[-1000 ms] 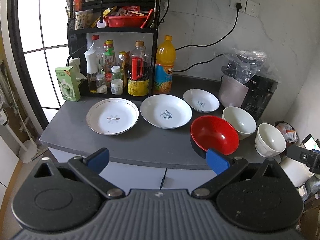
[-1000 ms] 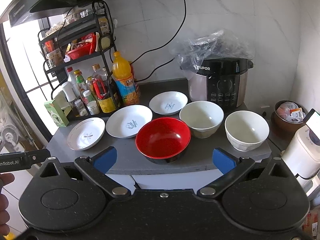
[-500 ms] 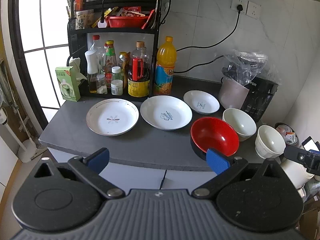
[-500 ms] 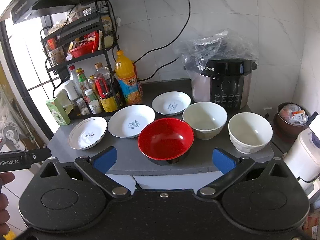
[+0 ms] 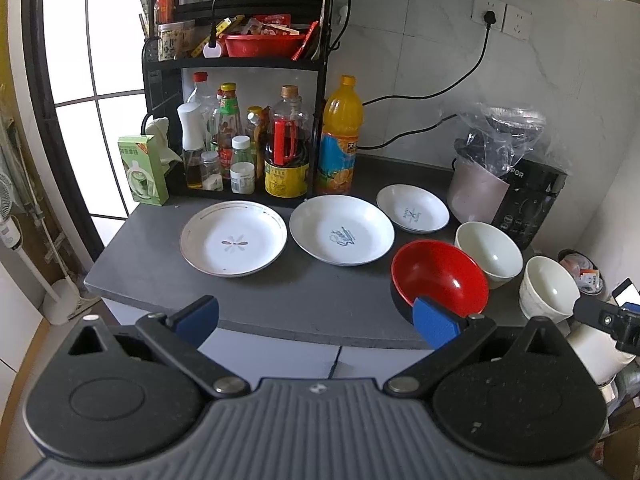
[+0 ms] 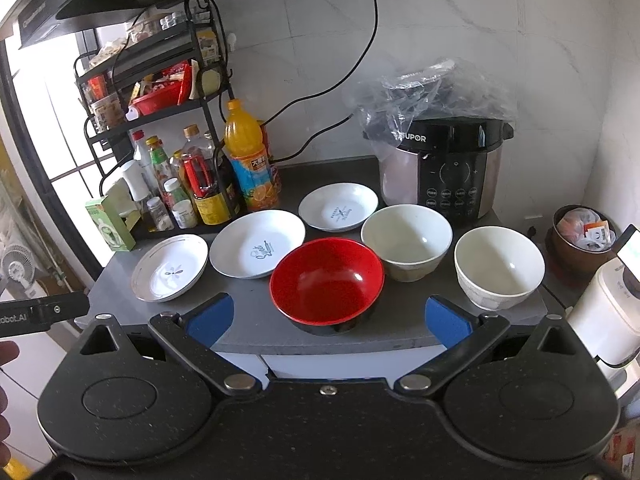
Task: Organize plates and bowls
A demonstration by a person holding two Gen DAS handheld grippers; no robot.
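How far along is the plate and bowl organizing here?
Nothing looks done: three plates and three bowls, including the red bowl, sit separately on the counter. Left gripper and right gripper are open and empty. All stacking remains.

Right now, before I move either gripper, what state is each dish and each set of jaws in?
left gripper: jaws open, empty
right gripper: jaws open, empty
red bowl: upright, empty, unstacked
cream bowl: upright, empty
white bowl: upright, empty
rimmed plate: flat, unstacked
large white plate: flat, unstacked
small white plate: flat, unstacked
cooker: bag over the top
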